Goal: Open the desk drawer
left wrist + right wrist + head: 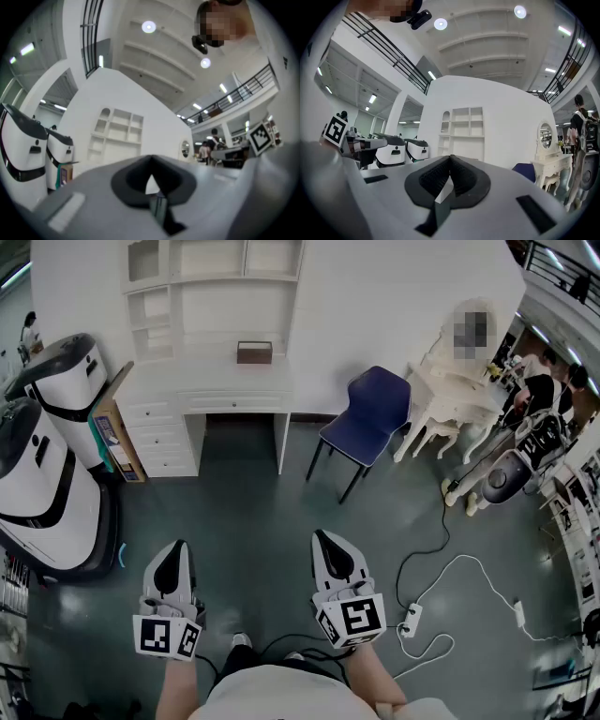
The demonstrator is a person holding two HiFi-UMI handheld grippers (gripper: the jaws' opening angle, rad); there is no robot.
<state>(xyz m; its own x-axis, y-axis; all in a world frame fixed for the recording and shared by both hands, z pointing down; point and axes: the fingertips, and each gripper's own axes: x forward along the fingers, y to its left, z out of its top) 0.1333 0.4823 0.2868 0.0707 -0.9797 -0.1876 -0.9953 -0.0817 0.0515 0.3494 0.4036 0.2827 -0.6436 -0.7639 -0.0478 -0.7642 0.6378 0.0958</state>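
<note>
The white desk [214, 379] with a shelf unit on top stands against the wall at the far side of the room. It has a shallow drawer [234, 402] under the top and a stack of drawers [157, 437] on its left, all closed. My left gripper [173, 551] and right gripper [322, 539] are held low and side by side, well short of the desk. Both point toward it, jaws together with nothing between them. The shelf unit [117, 133] shows beyond the left gripper [151, 160] in its own view. The right gripper [450, 158] likewise faces the shelf unit [461, 129].
Two white machines [58, 381] [37, 488] and a cardboard box [117, 427] stand left of the desk. A brown box [254, 352] sits on the desk top. To the right are a blue chair [370, 413], a white dressing table [459, 399], people, and a power strip [411, 620] with cables on the floor.
</note>
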